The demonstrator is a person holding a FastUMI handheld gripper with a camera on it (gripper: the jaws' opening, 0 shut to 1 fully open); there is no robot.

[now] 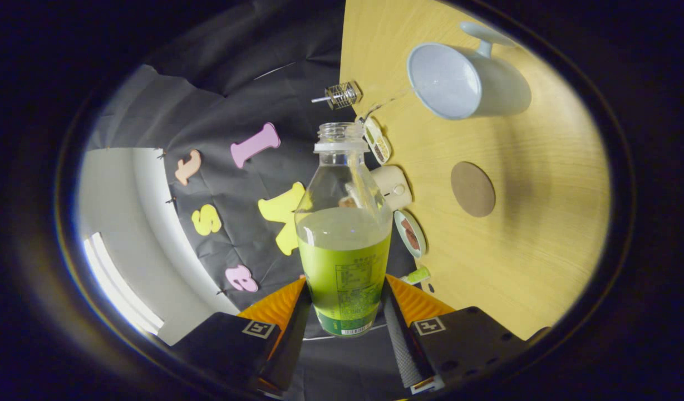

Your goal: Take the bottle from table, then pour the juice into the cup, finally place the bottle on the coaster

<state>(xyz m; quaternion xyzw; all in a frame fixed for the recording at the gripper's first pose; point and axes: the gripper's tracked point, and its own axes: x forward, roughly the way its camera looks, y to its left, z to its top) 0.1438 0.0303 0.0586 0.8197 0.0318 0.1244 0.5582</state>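
Item: bottle point(343, 234), uncapped, half full, clenched in your claw point(344, 312), lifted off the tabletop point(542, 250). Cup point(458, 81) at 1 o'clock, seemingly empty; coaster point(472, 189) at 2 o'clock. Pouring and placing remain.

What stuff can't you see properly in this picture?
- Bottle base: hidden in the gripper view between the fingers of the claw that grips it.
- Bottle label text: too small and curved to read.
- Small items along the table edge: partly hidden behind the bottle, too small to identify.
- Cup handle: partly cut off by the view's edge.
- Coaster: its material cannot be told.
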